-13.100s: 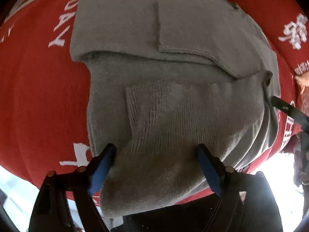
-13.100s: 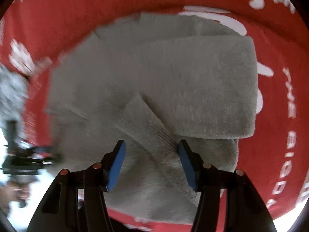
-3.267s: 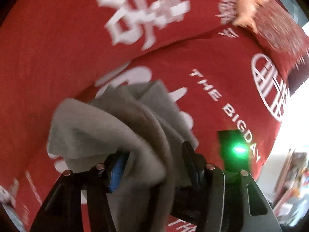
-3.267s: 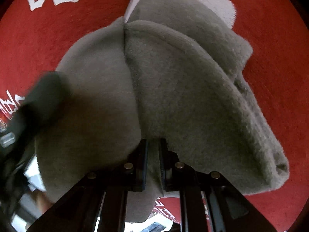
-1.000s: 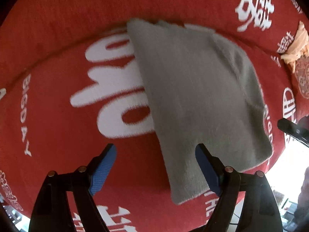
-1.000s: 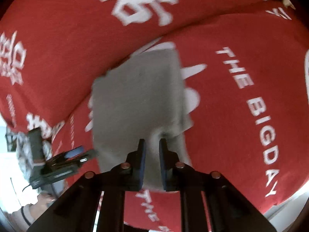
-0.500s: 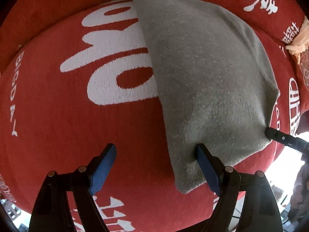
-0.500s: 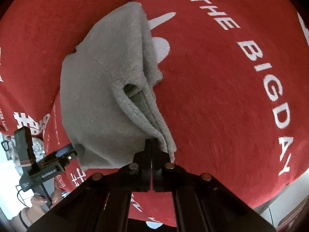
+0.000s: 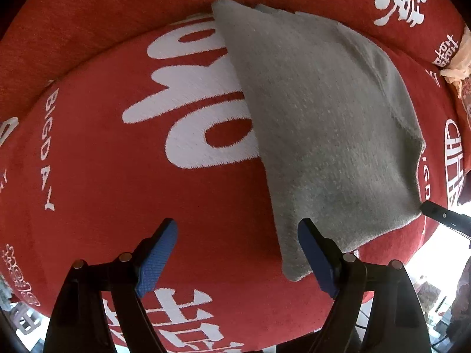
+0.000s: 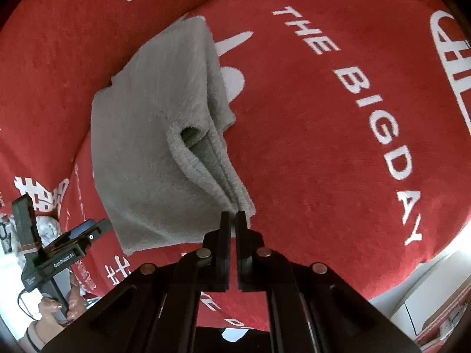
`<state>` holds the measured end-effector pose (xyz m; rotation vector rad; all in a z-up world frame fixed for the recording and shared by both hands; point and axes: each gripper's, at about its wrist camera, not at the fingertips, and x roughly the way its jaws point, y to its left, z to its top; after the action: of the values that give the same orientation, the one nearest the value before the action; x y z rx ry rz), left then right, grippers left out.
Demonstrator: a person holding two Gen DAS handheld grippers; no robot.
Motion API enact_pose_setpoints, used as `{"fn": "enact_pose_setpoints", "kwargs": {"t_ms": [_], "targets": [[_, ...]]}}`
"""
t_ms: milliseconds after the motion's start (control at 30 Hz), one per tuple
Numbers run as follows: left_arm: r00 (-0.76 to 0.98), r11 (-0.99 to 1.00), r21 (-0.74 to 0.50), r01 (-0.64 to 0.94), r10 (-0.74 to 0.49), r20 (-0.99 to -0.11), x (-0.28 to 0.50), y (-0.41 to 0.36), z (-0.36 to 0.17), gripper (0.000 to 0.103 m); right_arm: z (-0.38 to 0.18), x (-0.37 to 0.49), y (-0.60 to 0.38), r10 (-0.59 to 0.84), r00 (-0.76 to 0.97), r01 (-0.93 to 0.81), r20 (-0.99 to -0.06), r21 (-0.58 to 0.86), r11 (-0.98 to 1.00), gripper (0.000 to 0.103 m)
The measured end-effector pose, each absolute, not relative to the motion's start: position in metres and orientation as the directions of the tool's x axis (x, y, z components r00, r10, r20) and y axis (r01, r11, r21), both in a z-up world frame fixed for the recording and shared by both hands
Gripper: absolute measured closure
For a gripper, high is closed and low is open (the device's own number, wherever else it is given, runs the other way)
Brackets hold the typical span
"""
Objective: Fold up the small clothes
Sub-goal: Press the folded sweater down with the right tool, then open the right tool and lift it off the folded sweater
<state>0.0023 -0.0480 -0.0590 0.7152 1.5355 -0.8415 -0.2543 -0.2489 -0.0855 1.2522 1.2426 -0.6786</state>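
Observation:
A folded grey knitted garment (image 9: pixel 323 123) lies on a red cloth with white lettering (image 9: pixel 103 176). My left gripper (image 9: pixel 238 253) is open and empty; its right finger rests by the garment's near left corner. In the right wrist view the garment (image 10: pixel 153 135) shows as a stacked bundle. My right gripper (image 10: pixel 233 223) is nearly shut on the garment's near corner, where the layered edges run in between the jaws. The left gripper (image 10: pixel 88 229) shows at the lower left of that view, next to the garment's other corner.
The red cloth (image 10: pixel 338 147) covers a rounded cushion that drops off at the near edge. An orange piece of fabric (image 9: pixel 459 58) lies at the far right. A hand (image 10: pixel 56 314) holds the left gripper's handle. Pale furniture (image 10: pixel 435 303) stands below on the right.
The right gripper has lowered the garment's corner toward the cloth and the bundle has flattened. The left gripper has stayed open beside the near left corner.

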Motion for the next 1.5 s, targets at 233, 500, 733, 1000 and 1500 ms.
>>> {"fn": "enact_pose_setpoints", "kwargs": {"t_ms": [233,500,733,1000,1500], "targets": [[-0.115,0.548,-0.101,0.83,-0.009,-0.993,0.002,-0.051,-0.056,0.018,-0.081,-0.251,-0.252,0.211,0.255,0.919,-0.944,0.304,0.251,0.08],[-0.105,0.547,-0.088,0.832,0.001,-0.994,0.0,-0.071,-0.056,0.018,-0.081,-0.251,-0.259,0.192,0.276,0.913,-0.942,0.319,0.254,0.06],[-0.138,0.558,-0.11,0.823,0.009,-0.99,0.01,-0.08,-0.06,0.018,-0.083,-0.25,-0.263,0.192,0.283,0.913,-0.94,0.325,0.245,0.051],[-0.109,0.584,-0.111,0.804,-0.039,-0.993,0.027,-0.091,-0.053,0.0,-0.08,-0.242,-0.274,0.185,0.32,0.895,-0.929,0.36,0.262,0.042],[-0.133,0.628,-0.129,0.768,-0.04,-0.99,0.045,-0.124,-0.081,0.0,-0.094,-0.233,-0.314,0.201,0.377,0.876,-0.904,0.419,0.238,0.037]]}}
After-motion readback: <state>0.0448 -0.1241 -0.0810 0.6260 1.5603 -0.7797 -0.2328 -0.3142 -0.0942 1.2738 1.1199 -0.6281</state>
